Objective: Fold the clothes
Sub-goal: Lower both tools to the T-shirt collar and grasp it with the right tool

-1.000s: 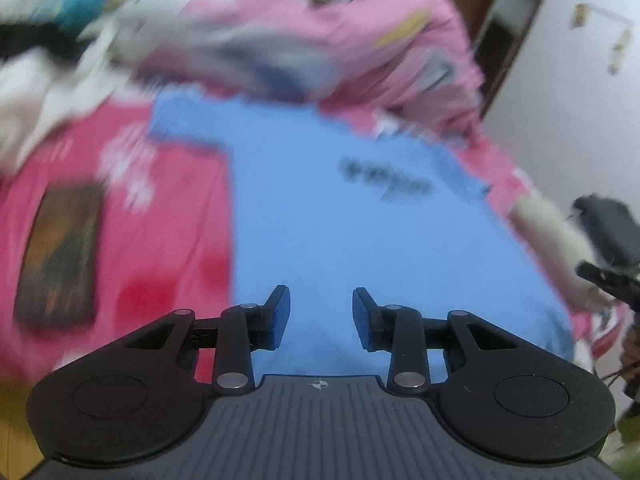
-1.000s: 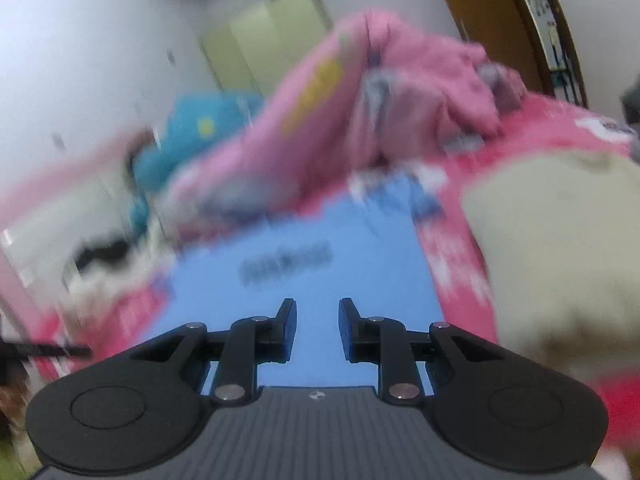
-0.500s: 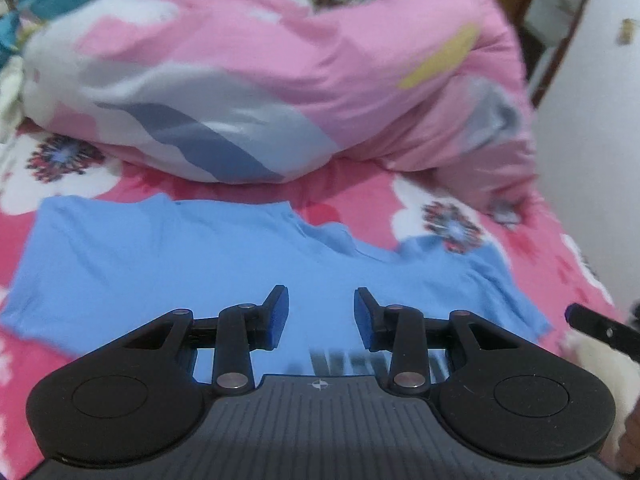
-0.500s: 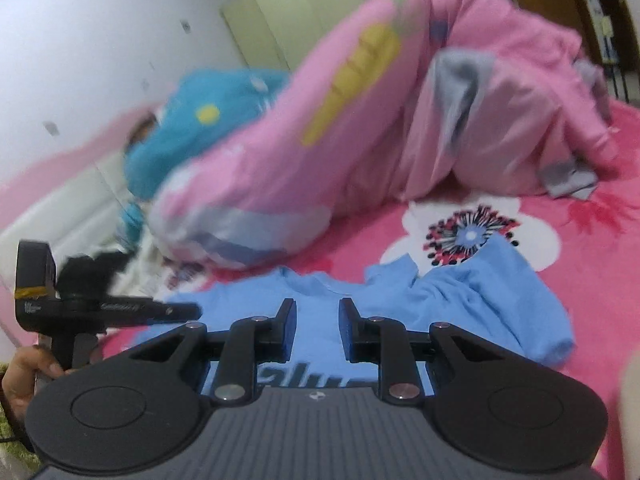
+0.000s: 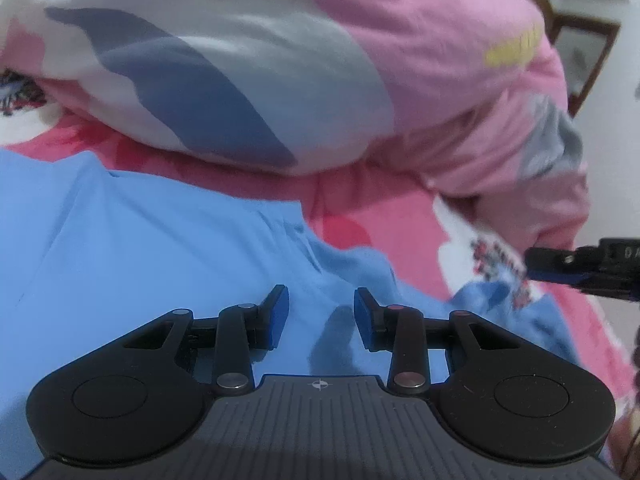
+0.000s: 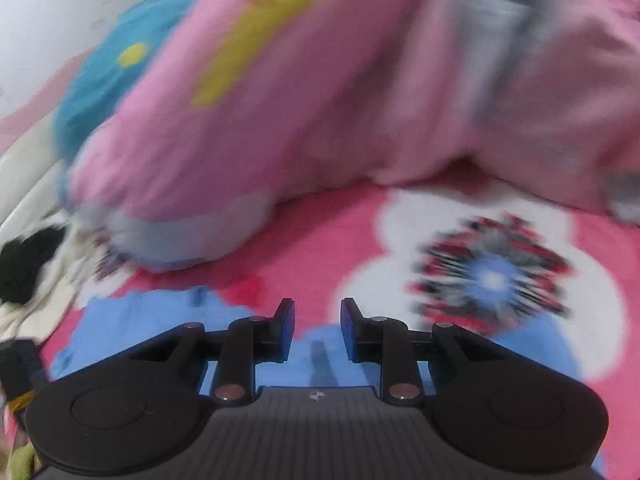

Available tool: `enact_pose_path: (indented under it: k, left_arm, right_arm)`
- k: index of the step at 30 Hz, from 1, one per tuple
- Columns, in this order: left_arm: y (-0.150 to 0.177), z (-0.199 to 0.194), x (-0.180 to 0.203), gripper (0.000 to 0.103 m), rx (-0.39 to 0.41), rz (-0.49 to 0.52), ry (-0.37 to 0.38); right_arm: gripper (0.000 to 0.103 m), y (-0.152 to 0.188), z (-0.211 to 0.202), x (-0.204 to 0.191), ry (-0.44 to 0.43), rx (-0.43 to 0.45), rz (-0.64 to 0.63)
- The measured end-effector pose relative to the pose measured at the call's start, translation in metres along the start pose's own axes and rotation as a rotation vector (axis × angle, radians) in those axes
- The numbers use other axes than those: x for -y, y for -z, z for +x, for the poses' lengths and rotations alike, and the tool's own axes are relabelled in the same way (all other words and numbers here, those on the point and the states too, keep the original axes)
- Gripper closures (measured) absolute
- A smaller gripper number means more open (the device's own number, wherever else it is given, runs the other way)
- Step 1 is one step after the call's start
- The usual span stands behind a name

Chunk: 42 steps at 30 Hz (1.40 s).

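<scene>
Left wrist view, left gripper (image 5: pixel 321 312) fingers apart, empty, over blue T-shirt (image 5: pixel 160 264), right gripper (image 6: pixel 317 326) same, nothing held.

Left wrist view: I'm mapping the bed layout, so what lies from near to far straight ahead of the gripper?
left gripper → blue T-shirt → pink floral bedsheet → bunched pink duvet.

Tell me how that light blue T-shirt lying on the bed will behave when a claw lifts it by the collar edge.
The light blue T-shirt lies flat with soft creases, so it will probably drape limply rather than hold shape. It looks thin, likely light. On the pink floral bedsheet it may drag and bunch instead of sliding cleanly.
</scene>
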<state>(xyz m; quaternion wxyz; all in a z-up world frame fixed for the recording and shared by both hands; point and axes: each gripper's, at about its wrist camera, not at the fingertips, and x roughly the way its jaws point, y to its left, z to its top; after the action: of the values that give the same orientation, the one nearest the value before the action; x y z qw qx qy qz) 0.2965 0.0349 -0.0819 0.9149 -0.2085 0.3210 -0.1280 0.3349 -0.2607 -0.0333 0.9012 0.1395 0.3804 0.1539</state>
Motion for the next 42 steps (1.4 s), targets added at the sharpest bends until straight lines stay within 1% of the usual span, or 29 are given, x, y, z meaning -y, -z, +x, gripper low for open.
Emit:
enact_pose_path:
  k: [3,5,6,7,8,9,10,12,13,14,16,19,21,22,23,24,25,26,27,28,29,30,32,34,36,38,39,41,42]
  left_arm:
    - [-0.004,-0.006,-0.017,0.067,0.04,-0.048,-0.017]
    - [-0.005,-0.006,-0.026,0.067,0.044,-0.082,0.004]
    - [-0.006,-0.006,-0.03,0.067,0.045,-0.1,0.018]
    - [-0.005,-0.007,-0.031,0.067,0.05,-0.101,0.023]
    - [-0.004,-0.008,-0.03,0.067,0.057,-0.093,0.027]
    - [-0.003,-0.009,-0.028,0.067,0.059,-0.08,0.03]
    - [-0.003,-0.009,-0.027,0.067,0.058,-0.072,0.033]
    - [-0.002,-0.011,-0.026,0.067,0.061,-0.066,0.045]
    - [-0.002,-0.012,-0.026,0.067,0.06,-0.066,0.045]
    - [-0.002,-0.012,-0.025,0.067,0.058,-0.065,0.042]
    - [-0.002,-0.01,-0.025,0.067,0.047,-0.066,0.032]
    - [-0.001,-0.008,-0.024,0.067,0.039,-0.065,0.022]
    - [-0.001,-0.006,-0.024,0.067,0.038,-0.063,0.024]
    - [-0.001,-0.005,-0.024,0.067,0.038,-0.063,0.026]
    - [-0.001,-0.005,-0.024,0.067,0.036,-0.065,0.028]
    - [-0.001,-0.005,-0.025,0.067,0.035,-0.067,0.031]
    - [-0.001,-0.005,-0.025,0.067,0.035,-0.068,0.033]
    - [-0.001,-0.006,-0.026,0.067,0.036,-0.069,0.035]
    - [-0.001,-0.006,-0.026,0.067,0.037,-0.07,0.037]
    - [-0.001,-0.006,-0.026,0.067,0.037,-0.071,0.039]
    - [-0.001,-0.006,-0.026,0.067,0.037,-0.074,0.042]
    - [-0.001,-0.006,-0.027,0.067,0.036,-0.078,0.045]
    - [-0.001,-0.005,-0.028,0.067,0.035,-0.084,0.049]
    - [-0.001,-0.005,-0.028,0.067,0.033,-0.088,0.052]
    - [-0.001,-0.006,-0.029,0.067,0.033,-0.089,0.054]
    - [-0.001,-0.006,-0.029,0.067,0.034,-0.09,0.054]
    - [-0.001,-0.007,-0.03,0.067,0.034,-0.091,0.055]
    - [-0.001,-0.008,-0.031,0.067,0.034,-0.095,0.058]
    - [-0.001,-0.008,-0.031,0.067,0.034,-0.096,0.059]
  right_arm:
    - [0.076,-0.001,0.03,-0.033,-0.109,-0.087,-0.093]
    - [0.077,0.006,0.057,-0.052,-0.133,-0.162,-0.163]
    - [0.077,0.01,0.076,-0.058,-0.125,-0.207,-0.187]
    - [0.08,0.013,0.093,-0.06,-0.096,-0.242,-0.197]
    - [0.096,0.014,0.114,-0.058,-0.044,-0.26,-0.209]
    - [0.102,0.007,0.119,-0.052,-0.047,-0.23,-0.181]
    - [0.103,0.0,0.124,-0.046,-0.051,-0.198,-0.152]
    - [0.093,-0.017,0.118,-0.036,0.021,-0.093,-0.082]
    - [0.093,-0.025,0.114,-0.033,0.057,-0.048,-0.063]
    - [0.093,-0.029,0.108,-0.032,0.015,-0.047,-0.04]
    - [0.091,-0.03,0.097,-0.039,-0.105,-0.088,-0.025]
    - [0.084,-0.019,0.097,-0.063,-0.175,-0.186,-0.1]
    - [0.084,-0.015,0.12,-0.071,-0.181,-0.27,-0.094]
    - [0.084,-0.014,0.133,-0.071,-0.166,-0.291,-0.088]
    - [0.09,-0.014,0.148,-0.068,-0.138,-0.298,-0.072]
    - [0.098,-0.018,0.153,-0.063,-0.115,-0.264,-0.038]
    - [0.102,-0.023,0.158,-0.058,-0.091,-0.23,-0.004]
    - [0.099,-0.028,0.156,-0.055,-0.039,-0.175,0.022]
    - [0.093,-0.033,0.15,-0.054,-0.015,-0.124,0.029]
    - [0.091,-0.036,0.144,-0.055,-0.018,-0.105,0.021]
    - [0.089,-0.037,0.14,-0.057,-0.043,-0.112,0.009]
    - [0.085,-0.037,0.136,-0.06,-0.059,-0.129,-0.014]
    - [0.057,-0.034,0.13,-0.066,-0.067,-0.161,-0.078]
    - [0.053,-0.029,0.128,-0.07,-0.032,-0.189,-0.168]
    - [0.052,-0.024,0.134,-0.066,-0.019,-0.236,-0.178]
    - [0.05,-0.022,0.137,-0.063,-0.035,-0.246,-0.171]
    - [0.051,-0.022,0.137,-0.065,-0.042,-0.246,-0.186]
    - [0.06,-0.021,0.137,-0.067,-0.064,-0.263,-0.198]
    - [0.061,-0.018,0.136,-0.07,-0.069,-0.273,-0.217]
